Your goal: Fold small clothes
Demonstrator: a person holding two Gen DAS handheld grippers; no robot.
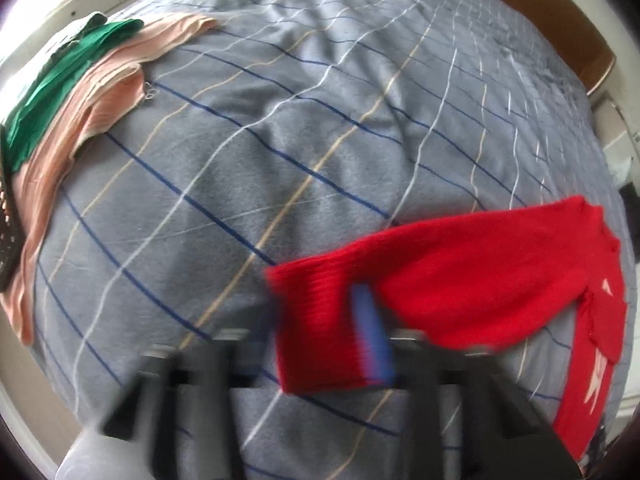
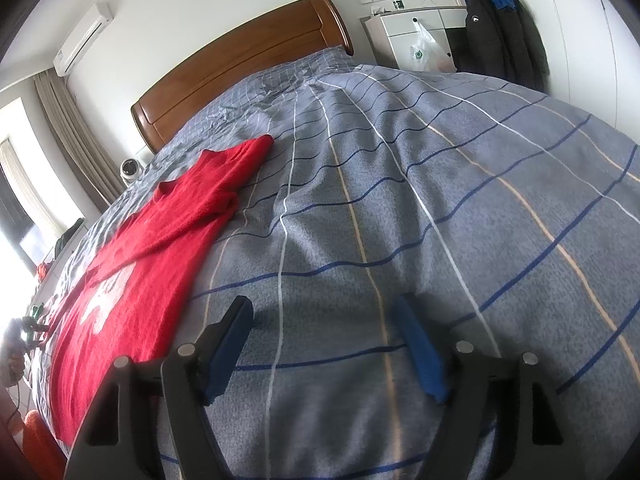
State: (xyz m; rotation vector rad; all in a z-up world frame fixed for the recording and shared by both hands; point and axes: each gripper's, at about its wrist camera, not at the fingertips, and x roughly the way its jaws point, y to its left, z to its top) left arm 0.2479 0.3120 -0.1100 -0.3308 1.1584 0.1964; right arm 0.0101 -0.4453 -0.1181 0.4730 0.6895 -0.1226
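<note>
A red knitted sweater (image 1: pixel 480 272) with white lettering lies on the grey checked bedspread (image 1: pixel 280 140). In the left wrist view its sleeve cuff (image 1: pixel 316 320) is raised off the bed, and my left gripper (image 1: pixel 332 344) is shut on it; one blue pad (image 1: pixel 372 332) shows against the red knit, and the picture is blurred. The right wrist view shows the sweater (image 2: pixel 132 256) spread flat to the left, one sleeve reaching toward the headboard. My right gripper (image 2: pixel 324 344) stands open just right of the sweater's hem, with only bedspread between its blue pads.
A green garment (image 1: pixel 60 92) and a pink one (image 1: pixel 104 108) lie piled at the far left of the bed. A wooden headboard (image 2: pixel 240 68) closes the far end. A white cabinet (image 2: pixel 416 28) and a hanging dark jacket (image 2: pixel 496 28) stand beyond the bed's right side.
</note>
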